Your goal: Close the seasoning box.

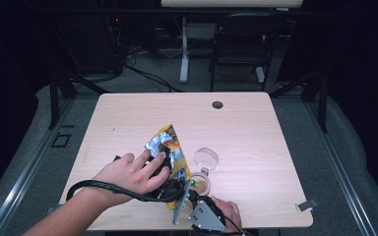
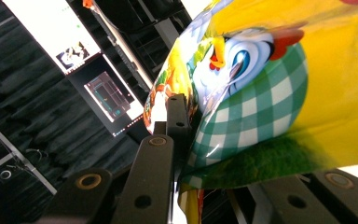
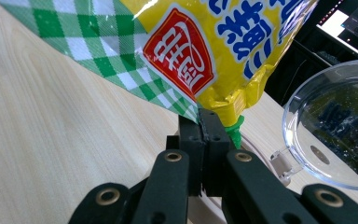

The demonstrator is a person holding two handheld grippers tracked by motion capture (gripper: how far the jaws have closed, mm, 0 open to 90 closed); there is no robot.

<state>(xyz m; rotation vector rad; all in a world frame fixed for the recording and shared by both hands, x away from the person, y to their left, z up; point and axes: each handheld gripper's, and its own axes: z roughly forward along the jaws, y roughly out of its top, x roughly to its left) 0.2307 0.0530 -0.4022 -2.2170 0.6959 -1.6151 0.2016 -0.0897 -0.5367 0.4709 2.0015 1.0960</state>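
Note:
A yellow snack bag [image 1: 170, 147] with a green-and-white check and a torn silver top stands tilted on the wooden table [image 1: 256, 128]. My left gripper [image 1: 165, 172] is under the person's hand and grips the bag's puffed body [image 2: 270, 93] from the sides, with one finger [image 2: 177, 119] pressed on the foil. My right gripper [image 1: 189, 194] comes in from the front edge. Its jaws [image 3: 204, 126] are shut on the bag's [image 3: 186, 51] crimped bottom corner. A clear plastic cup [image 1: 202, 184] with its hinged lid [image 1: 206, 158] open lies just right of the bag.
A cable hole [image 1: 217, 104] sits near the table's far edge and a small metal clip [image 1: 306, 205] lies at the front right corner. A black chair [image 1: 241, 44] and a desk leg [image 1: 184, 49] stand beyond the table. The clear lid [image 3: 335, 140] is close to my right gripper.

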